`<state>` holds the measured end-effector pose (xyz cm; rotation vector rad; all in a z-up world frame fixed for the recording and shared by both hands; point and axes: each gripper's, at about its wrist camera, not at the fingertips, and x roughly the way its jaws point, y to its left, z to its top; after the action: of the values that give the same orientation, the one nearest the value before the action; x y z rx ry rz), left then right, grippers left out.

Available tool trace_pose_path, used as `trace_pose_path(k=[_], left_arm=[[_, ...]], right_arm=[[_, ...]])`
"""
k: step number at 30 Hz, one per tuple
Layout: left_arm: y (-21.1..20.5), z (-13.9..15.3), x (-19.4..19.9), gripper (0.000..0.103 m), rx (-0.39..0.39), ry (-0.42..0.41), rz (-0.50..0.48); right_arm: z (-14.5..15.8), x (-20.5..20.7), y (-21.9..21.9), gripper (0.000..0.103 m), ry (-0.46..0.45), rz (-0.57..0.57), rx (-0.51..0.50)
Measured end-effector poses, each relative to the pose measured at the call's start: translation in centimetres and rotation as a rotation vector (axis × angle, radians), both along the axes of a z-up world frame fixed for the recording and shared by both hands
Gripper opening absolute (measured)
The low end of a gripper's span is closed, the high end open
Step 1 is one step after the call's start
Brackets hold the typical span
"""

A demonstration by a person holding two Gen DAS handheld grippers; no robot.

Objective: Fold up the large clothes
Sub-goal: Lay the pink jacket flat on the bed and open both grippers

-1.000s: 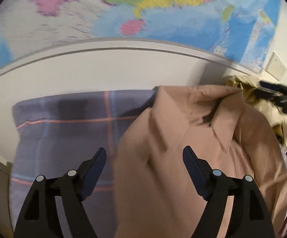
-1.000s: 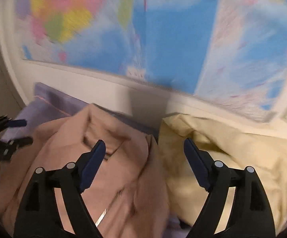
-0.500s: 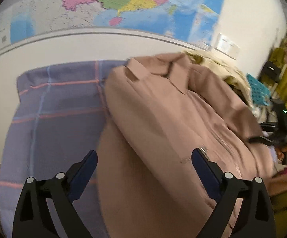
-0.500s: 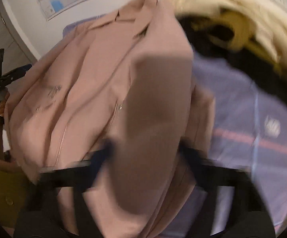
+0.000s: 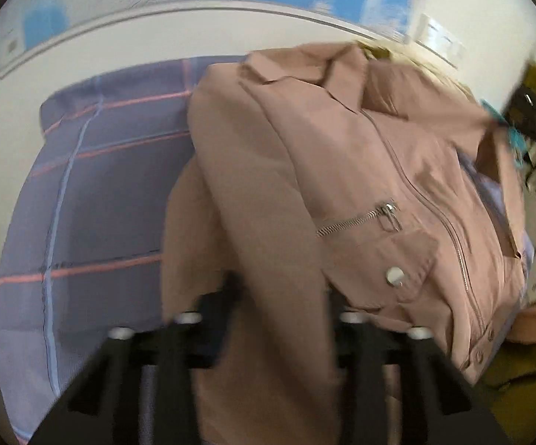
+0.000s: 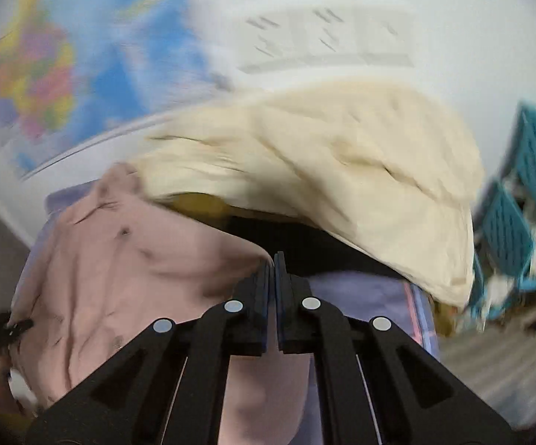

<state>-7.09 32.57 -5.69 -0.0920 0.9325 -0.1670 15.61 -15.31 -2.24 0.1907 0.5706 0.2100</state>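
Left wrist view: the plaid bedspread [image 5: 93,193] carries my pink jacket [image 5: 305,170], spread toward one o'clock for folding. My left gripper [image 5: 283,319] is closing on its near sleeve; my right gripper [image 6: 271,278] is clamped on the jacket's edge at nine o'clock.

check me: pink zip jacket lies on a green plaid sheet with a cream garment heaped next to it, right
Not quite: the plaid sheet under the pink zip jacket is purple with pink and blue lines, not green, as the left wrist view shows. The cream garment does lie heaped next to it.
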Motion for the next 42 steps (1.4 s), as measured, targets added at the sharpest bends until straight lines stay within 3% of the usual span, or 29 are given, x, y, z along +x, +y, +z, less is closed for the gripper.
trace_pose_path(k=[1,5,7,9,10,11,12,13,15,16,17,19,22,23,25,26,30,31,32,33,35,38,40,42], left_arm=[[0.8,0.3,0.0,0.003,-0.015,-0.006,0.029],[4.9,3.5,0.7,0.003,0.038,-0.066,0.203],[7.2,5.3,1.0,0.004,0.109,-0.106,0.293],[8.5,5.9,1.7,0.013,0.288,-0.092,0.410],[9.0,5.7,2.1,0.031,0.373,-0.067,0.462],[9.5,5.4,2.5,0.047,0.440,-0.038,0.500],[9.6,5.2,2.7,0.047,0.487,-0.033,0.517],[9.4,5.0,2.6,0.047,0.499,-0.035,0.514],[8.5,4.9,1.7,0.048,0.439,-0.058,0.456],[7.9,5.1,1.1,0.051,0.399,-0.082,0.420],[7.1,5.4,0.1,0.058,0.357,-0.116,0.369],[5.3,5.8,-1.7,0.068,0.309,-0.171,0.274],[1.9,5.6,-2.7,0.069,0.255,-0.211,0.145],[0.7,5.5,-3.1,0.069,0.235,-0.213,0.112],[-1.4,4.9,-3.5,0.069,0.202,-0.219,0.043],[-2.6,4.4,-3.8,0.069,0.197,-0.214,0.005],[-4.7,2.2,-4.8,0.070,0.201,-0.180,-0.049],[-4.4,1.8,-5.0,0.070,0.196,-0.171,-0.037],[-3.8,1.5,-5.2,0.070,0.175,-0.160,-0.012],[-3.0,1.2,-5.4,0.070,0.146,-0.154,0.014],[-1.2,1.1,-6.1,0.070,0.089,-0.153,0.073],[1.5,2.1,-7.7,0.069,0.049,-0.194,0.166],[2.5,3.1,-8.4,0.070,0.044,-0.232,0.195],[3.1,3.6,-8.8,0.070,0.069,-0.234,0.225]], right_arm=[[-1.2,1.1,-0.8,0.004,0.029,-0.035,-0.001],[-5.9,3.7,-1.8,0.006,0.127,-0.075,0.001],[-7.0,4.0,-1.5,0.010,0.145,-0.080,-0.022],[-7.1,3.5,-1.2,0.029,0.130,-0.097,-0.037],[-6.9,3.1,-1.1,0.037,0.116,-0.106,-0.045],[-6.4,2.1,-0.8,0.054,0.087,-0.121,-0.064],[-5.8,0.9,-0.4,0.067,0.049,-0.121,-0.074],[-5.4,0.1,0.1,0.071,0.019,-0.103,-0.070],[-5.0,-2.4,1.4,0.081,-0.020,-0.028,-0.065],[-5.3,-3.8,2.4,0.081,-0.026,0.025,-0.068],[-5.5,-4.8,3.2,0.081,-0.031,0.061,-0.080],[-6.9,-6.9,5.7,0.095,-0.012,0.168,-0.148],[-10.6,-8.0,8.5,0.092,0.051,0.179,-0.300],[-11.6,-8.0,8.7,0.084,0.077,0.175,-0.311],[-13.2,-7.6,7.9,0.042,0.132,0.175,-0.273],[-13.5,-7.4,7.4,0.003,0.147,0.165,-0.264],[-13.0,-7.7,2.9,0.001,0.125,0.059,-0.237],[-12.6,-8.0,1.7,0.001,0.118,0.017,-0.225],[-12.2,-8.1,0.8,0.011,0.116,0.007,-0.201],[-12.0,-8.5,0.4,0.043,0.118,0.027,-0.158],[-11.7,-9.5,0.9,0.082,0.097,0.059,-0.129],[-12.5,-10.0,2.0,0.083,0.092,0.036,-0.193],[-13.4,-9.1,1.2,0.085,0.123,0.032,-0.118],[-14.7,-8.4,1.3,0.077,0.158,0.060,-0.053]])
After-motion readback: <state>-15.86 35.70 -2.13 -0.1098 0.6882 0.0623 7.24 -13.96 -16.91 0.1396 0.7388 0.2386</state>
